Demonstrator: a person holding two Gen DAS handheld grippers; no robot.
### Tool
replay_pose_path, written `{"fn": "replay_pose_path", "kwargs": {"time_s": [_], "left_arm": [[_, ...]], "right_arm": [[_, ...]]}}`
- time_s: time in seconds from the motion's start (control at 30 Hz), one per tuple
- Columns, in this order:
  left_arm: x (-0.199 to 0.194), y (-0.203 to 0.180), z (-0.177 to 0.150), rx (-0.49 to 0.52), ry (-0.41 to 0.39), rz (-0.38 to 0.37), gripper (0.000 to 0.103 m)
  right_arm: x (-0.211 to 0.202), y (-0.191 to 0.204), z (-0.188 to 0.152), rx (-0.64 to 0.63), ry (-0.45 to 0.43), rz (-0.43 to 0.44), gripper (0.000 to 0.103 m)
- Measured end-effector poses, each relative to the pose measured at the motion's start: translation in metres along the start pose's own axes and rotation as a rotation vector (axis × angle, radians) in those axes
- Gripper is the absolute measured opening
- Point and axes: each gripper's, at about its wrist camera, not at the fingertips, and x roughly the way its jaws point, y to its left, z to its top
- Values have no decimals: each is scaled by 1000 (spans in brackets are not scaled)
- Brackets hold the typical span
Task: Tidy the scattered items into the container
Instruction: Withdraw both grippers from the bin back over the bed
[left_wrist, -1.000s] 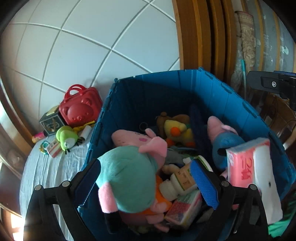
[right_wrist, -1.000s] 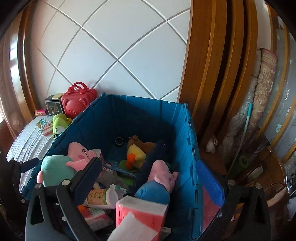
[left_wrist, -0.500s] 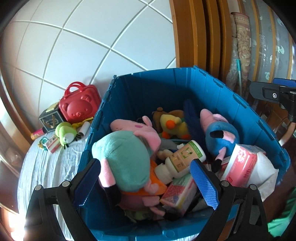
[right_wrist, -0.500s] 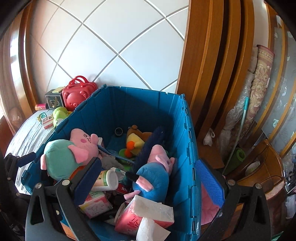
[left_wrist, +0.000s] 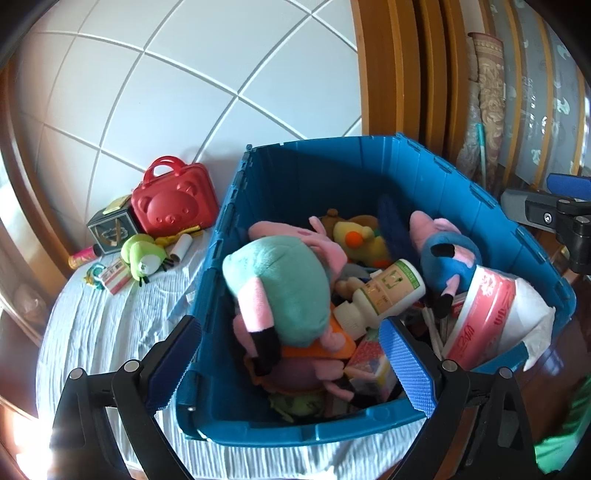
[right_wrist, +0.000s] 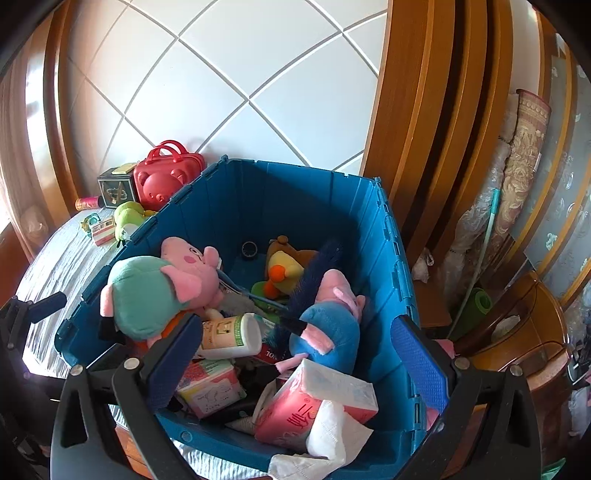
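A blue crate (left_wrist: 332, 173) (right_wrist: 295, 195) stands on a cloth-covered table. It holds a teal-dressed pig plush (left_wrist: 284, 291) (right_wrist: 147, 295), a blue-dressed pig plush (left_wrist: 447, 254) (right_wrist: 332, 325), a yellow duck plush (left_wrist: 354, 236), a white bottle (left_wrist: 384, 295) (right_wrist: 229, 336) and a pink tissue pack (left_wrist: 484, 310) (right_wrist: 314, 402). My left gripper (left_wrist: 291, 362) is open and empty above the crate's near left corner. My right gripper (right_wrist: 295, 354) is open and empty above the near right side.
Left of the crate on the cloth lie a red bear case (left_wrist: 173, 203) (right_wrist: 166, 181), a dark box (left_wrist: 110, 229), a green plush (left_wrist: 142, 254) (right_wrist: 127, 218), a white roll (left_wrist: 183, 245) and small packets (left_wrist: 110, 277). A tiled wall and wooden frames stand behind.
Both grippers have pulled back and up from the crate. The tissue pack left the right gripper and now lies at the crate's near right edge.
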Motion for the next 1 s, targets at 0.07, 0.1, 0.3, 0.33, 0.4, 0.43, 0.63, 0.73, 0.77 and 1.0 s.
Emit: {"fn": "replay_pose_path", "kwargs": {"time_s": [0.07, 0.1, 0.3, 0.33, 0.4, 0.43, 0.63, 0.73, 0.77, 1.0], "left_arm": [[-6, 14, -3, -1, -10, -3, 98], [-9, 22, -6, 0, -14, -4, 98], [-32, 86, -33, -5, -36, 1, 98], [-36, 98, -38, -9, -39, 4, 98], [-43, 123, -51, -16, -38, 6, 98], [-46, 135, -58, -21, -37, 8, 98], [-53, 205, -100, -62, -16, 27, 98], [-53, 239, -119, -84, 2, 37, 98], [-53, 250, -126, -92, 9, 40, 98], [-33, 315, -162, -179, 72, 51, 98]], "right_arm": [[-4, 15, 2, -3, -5, -6, 103], [-7, 23, 3, 0, -9, -4, 103], [-21, 86, -1, 28, -30, 34, 103], [-24, 98, -3, 30, -36, 40, 103], [-27, 124, -9, 36, -43, 60, 103], [-28, 138, -12, 39, -44, 72, 103], [-32, 218, -30, 45, -52, 129, 103], [-32, 255, -38, 44, -54, 163, 103], [-31, 267, -41, 42, -53, 172, 103], [-2, 338, -50, -8, -9, 229, 103]]}}
